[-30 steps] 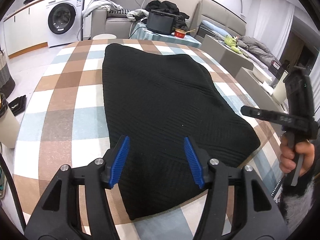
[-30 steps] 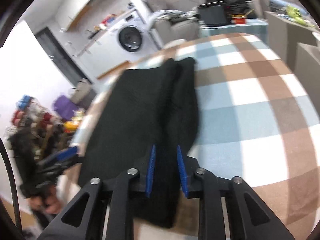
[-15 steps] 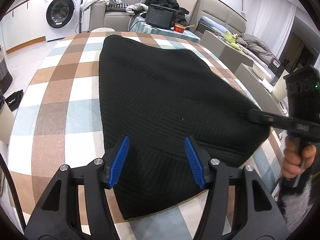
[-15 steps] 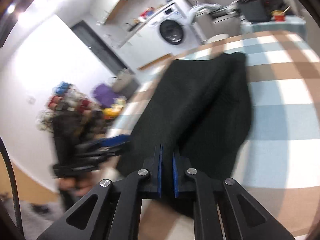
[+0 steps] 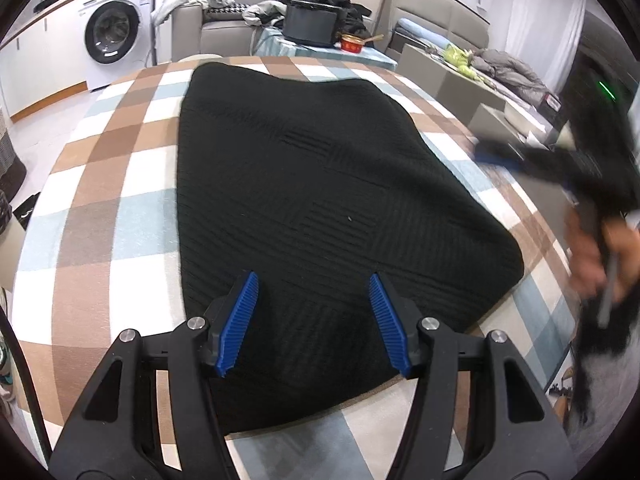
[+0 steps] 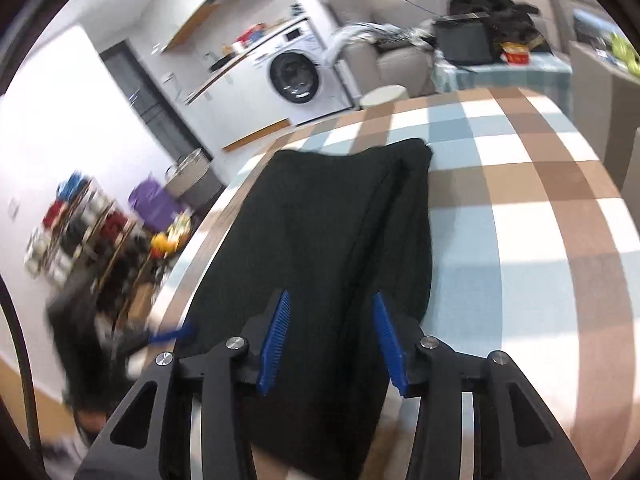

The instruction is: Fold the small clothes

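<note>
- Checked cloth in brown, white and pale blue is covering the table (image 5: 100, 208), with a washing machine (image 5: 112, 32) and a sofa (image 5: 208, 28) standing behind it.
- Lying flat on that cloth is a black ribbed-knit garment (image 5: 320, 200), folded into a long slab with rounded corners.
- The left gripper (image 5: 314, 322) is hovering over the garment's near end, its ridged blue pads (image 5: 240, 320) spread wide and grasping nothing.
- The right gripper (image 6: 332, 340) is also standing released, fingers apart above the garment (image 6: 328, 232), where a layered fold edge is showing.
- A small red bowl (image 5: 352, 45) is sitting beside a dark box (image 5: 310, 26).
</note>
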